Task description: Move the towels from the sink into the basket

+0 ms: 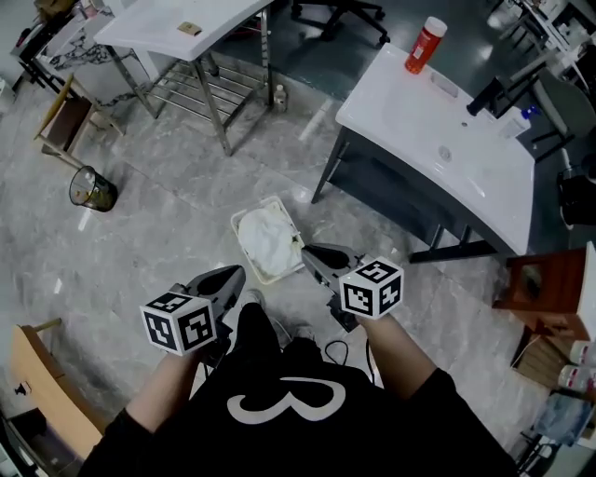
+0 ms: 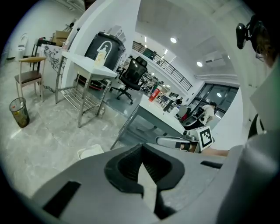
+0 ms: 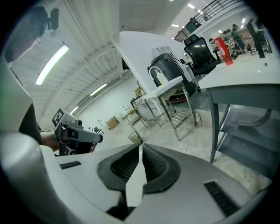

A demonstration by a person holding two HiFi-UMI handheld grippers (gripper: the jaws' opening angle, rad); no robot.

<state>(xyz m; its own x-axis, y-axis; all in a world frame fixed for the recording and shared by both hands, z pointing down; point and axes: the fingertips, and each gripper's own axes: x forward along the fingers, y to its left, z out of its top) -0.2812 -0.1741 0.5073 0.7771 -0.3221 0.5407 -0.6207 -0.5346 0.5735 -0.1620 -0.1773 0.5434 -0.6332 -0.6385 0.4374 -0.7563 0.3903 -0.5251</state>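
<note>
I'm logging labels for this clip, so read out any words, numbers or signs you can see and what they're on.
"3": large white figure on the person's black shirt, possibly a logo.
No letters: square black-and-white marker patterns on the cube of the left tool and the cube of the right tool.
Too small to read: the label on the red bottle on the sink counter.
Nothing else is legible.

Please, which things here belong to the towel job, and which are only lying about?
Job: sink, basket, towels.
Lying about: red bottle, bin, table.
</note>
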